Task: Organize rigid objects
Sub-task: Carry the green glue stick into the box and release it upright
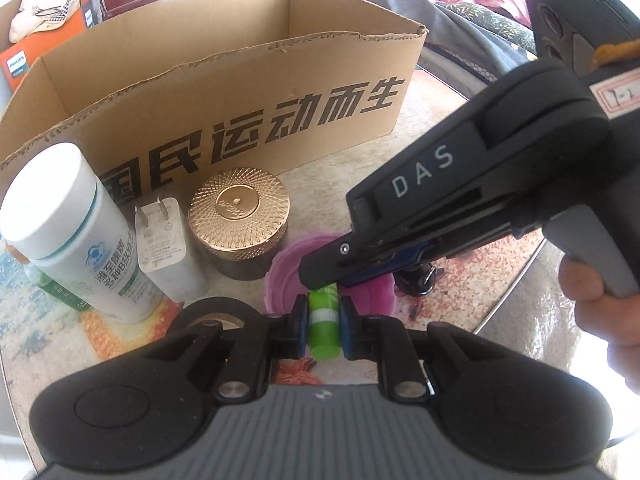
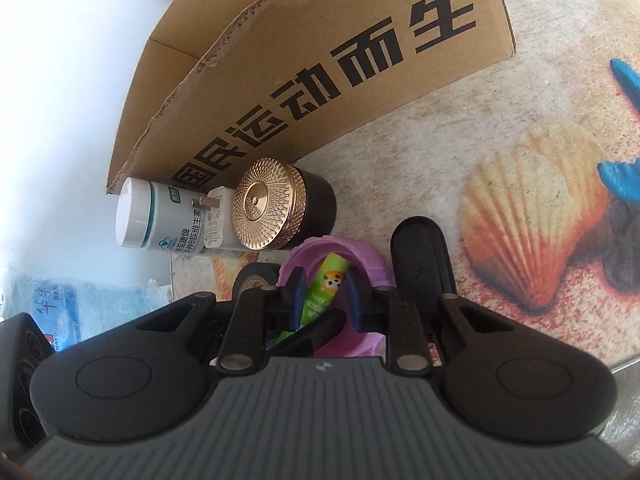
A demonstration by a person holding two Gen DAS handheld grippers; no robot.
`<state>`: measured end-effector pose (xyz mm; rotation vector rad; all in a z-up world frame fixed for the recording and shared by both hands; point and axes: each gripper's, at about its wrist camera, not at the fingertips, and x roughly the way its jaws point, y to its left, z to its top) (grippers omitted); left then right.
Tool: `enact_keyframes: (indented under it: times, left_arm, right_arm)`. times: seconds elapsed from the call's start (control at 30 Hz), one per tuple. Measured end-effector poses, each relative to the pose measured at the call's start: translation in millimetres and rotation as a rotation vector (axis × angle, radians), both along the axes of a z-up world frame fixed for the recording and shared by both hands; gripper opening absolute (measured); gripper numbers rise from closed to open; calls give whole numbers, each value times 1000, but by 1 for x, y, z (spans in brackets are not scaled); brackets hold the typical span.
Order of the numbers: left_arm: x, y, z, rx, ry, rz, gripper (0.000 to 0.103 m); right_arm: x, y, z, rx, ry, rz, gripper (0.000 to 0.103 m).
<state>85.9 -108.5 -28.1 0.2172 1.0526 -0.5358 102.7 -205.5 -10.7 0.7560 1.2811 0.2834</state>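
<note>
So the thing being sorted right now is the little green tube (image 1: 325, 334), looks like lip balm. It's over the purple cup (image 1: 286, 268) near the front of the table (image 2: 400, 160), and both tools are on it at once. The left gripper (image 1: 325, 320) has its fingers clamped squarely on the tube's lower half, pads flat against both sides, so that's the one really carrying it. The right gripper (image 2: 325, 292) comes in from the other side with its fingers either side of the upper end. From its own camera I can see a sliver of gap at each pad, so it's bracketing the tube, not visibly squeezing. My guess is the second tool is there to steady a small slippery thing, or to take it over. The open cardboard box (image 1: 240, 80) sits right behind, pretty clearly where everything's headed. The white bottle (image 1: 68, 220), charger plug (image 1: 164, 240) and gold-lidded jar (image 1: 240, 208) stand in a row against its front wall, with a black tape roll (image 1: 208, 308) nearer. None of them are in yet.
</note>
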Motion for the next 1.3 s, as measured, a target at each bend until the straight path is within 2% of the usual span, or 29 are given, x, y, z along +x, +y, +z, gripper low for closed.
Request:
enact_keyframes:
  times: [0.17,0.23,0.33,0.43,0.57,0.7,0.77,0.87,0.93,1.0,1.03,1.07,1.13,1.3]
  left_arm:
    - [-1,5,8,-30,-16,14,16]
    - [-5,9,17,-39,-42,22,16]
    - [-11,18,40,-81,-85,35,16]
    - [-14,27,74,-135,-150,41,16]
    - [-5,41,114,-175,-245,84,16]
    - [24,62,136,-184,-288,161,16]
    - [46,75,141,-185,-282,204,16]
    - [87,87,140,-169,-251,264,16]
    - [115,90,134,-130,-219,291,16]
    - [140,91,123,-88,-198,313,16]
    - [151,90,117,-62,-195,312,16]
    - [158,90,110,-27,-190,317,16]
    - [174,86,100,33,-175,308,16]
    - [211,67,71,206,-165,286,16]
  right_arm:
    - [-8,-4,13,20,-43,-22,13]
    - [-12,-4,26,20,-75,-20,7]
    - [-18,0,51,28,-141,-8,5]
    - [-20,10,88,33,-249,27,5]
    - [-2,27,134,38,-388,75,5]
    - [30,29,161,53,-454,70,5]
    - [48,28,169,64,-465,67,8]
    - [84,22,164,87,-408,43,9]
    - [113,21,148,121,-309,31,11]
    - [144,22,119,172,-177,22,15]
    - [157,22,104,187,-116,-2,21]
    - [172,23,87,208,-50,-32,22]
    - [198,25,62,236,27,-50,23]
    - [244,42,27,220,99,-52,25]
